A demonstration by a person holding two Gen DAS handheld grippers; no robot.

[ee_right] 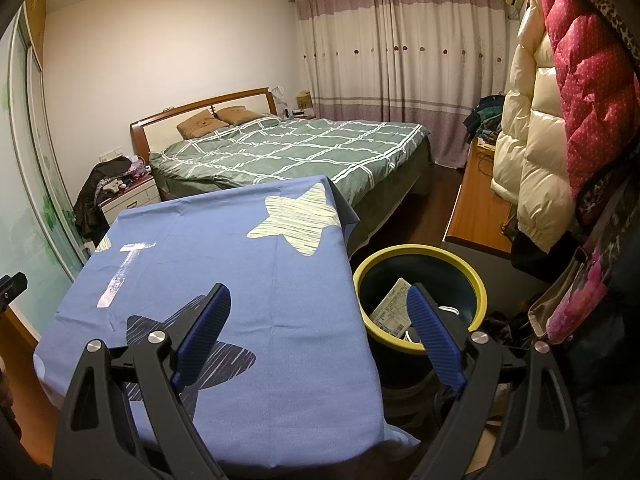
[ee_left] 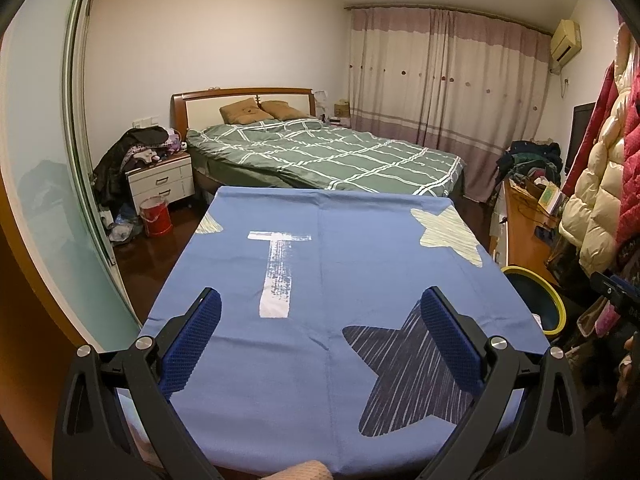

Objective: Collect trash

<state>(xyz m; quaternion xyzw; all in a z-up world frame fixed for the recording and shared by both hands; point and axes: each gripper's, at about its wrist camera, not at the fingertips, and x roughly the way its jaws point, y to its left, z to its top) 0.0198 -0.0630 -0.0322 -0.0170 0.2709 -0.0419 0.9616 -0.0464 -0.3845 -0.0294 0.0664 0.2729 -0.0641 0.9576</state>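
Both the left hand-held gripper [ee_left: 320, 312] and the right hand-held gripper [ee_right: 320, 308] hang spread and empty above the tabletop [ee_right: 224, 248]. Beside the tabletop, the bin [ee_right: 478, 280] already holds a paper packet [ee_right: 394, 308], likely light and crushable; pinch its upper edge.

Left gripper [ee_left: 320, 312]: showing matte black angular arms with triangular cut-outs, round silver screw heads at the pivots, fingers [ee_left: 196, 340] wearing blue pads with a fine dotted texture. Right gripper [ee_right: 320, 312]: presenting the same black frame and silver screws; blue pads [ee_right: 434, 340] carrying fine ribbing across the faces.
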